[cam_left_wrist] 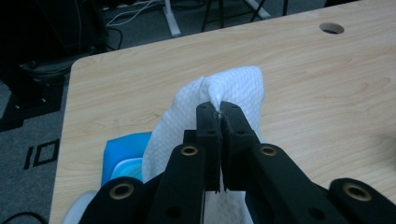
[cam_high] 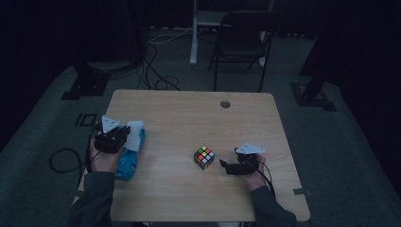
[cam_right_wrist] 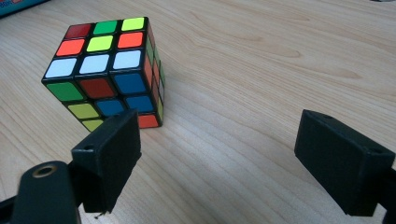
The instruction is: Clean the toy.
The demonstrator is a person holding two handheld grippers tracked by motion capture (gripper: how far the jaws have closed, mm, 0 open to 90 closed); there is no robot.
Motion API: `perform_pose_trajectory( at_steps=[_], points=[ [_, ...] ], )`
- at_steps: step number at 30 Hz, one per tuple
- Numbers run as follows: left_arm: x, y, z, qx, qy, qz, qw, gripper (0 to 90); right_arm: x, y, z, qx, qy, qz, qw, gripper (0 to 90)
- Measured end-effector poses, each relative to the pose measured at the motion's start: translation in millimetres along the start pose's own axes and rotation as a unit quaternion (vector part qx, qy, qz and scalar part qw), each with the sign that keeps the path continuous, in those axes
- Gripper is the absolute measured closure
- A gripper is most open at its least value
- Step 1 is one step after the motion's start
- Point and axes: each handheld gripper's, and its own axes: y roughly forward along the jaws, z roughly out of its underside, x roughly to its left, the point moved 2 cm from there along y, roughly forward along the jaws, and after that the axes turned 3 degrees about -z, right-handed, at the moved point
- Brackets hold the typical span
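White tissue (cam_left_wrist: 224, 88) is pinched between the clenched jaws of the left claw (cam_left_wrist: 218, 108), drawn up from a blue wipes pack (cam_high: 126, 161) at the left edge of the wooden worktop (cam_high: 189, 113). The right claw (cam_right_wrist: 224, 154) is released, jaws wide apart, just beside a scrambled puzzle cube (cam_right_wrist: 107, 70) near the worktop's middle

no legible txt, labels, nos. or signs anywhere
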Motion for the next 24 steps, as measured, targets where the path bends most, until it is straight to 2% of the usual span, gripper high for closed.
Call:
perform_pose_trajectory(
  at_steps=[13, 16, 19, 24],
  points=[
    [-7.7, 0.4, -11.7, -0.008, 0.017, 0.001, 0.9998, 88.0, 0.7, -0.1, -0.2, -0.002, 0.001, -0.004, 1.0, 14.9],
    [-11.6, -4.4, -18.3, -0.033, 0.014, 0.025, 0.9991, 88.2, 1.1, -0.2, -0.5, -0.005, 0.0, -0.008, 1.0, 14.9],
    [-18.7, -7.5, -30.3, -0.047, 0.017, 0.033, 0.9982, 88.2, 2.3, 0.2, -0.8, -0.005, -0.004, -0.011, 0.9999, 14.8],
    [-28.2, -0.9, -35.8, -0.043, 0.024, 0.042, 0.9979, 88.2, 3.4, -1.5, -1.3, -0.009, -0.006, -0.014, 0.9998, 14.8]
  ],
)
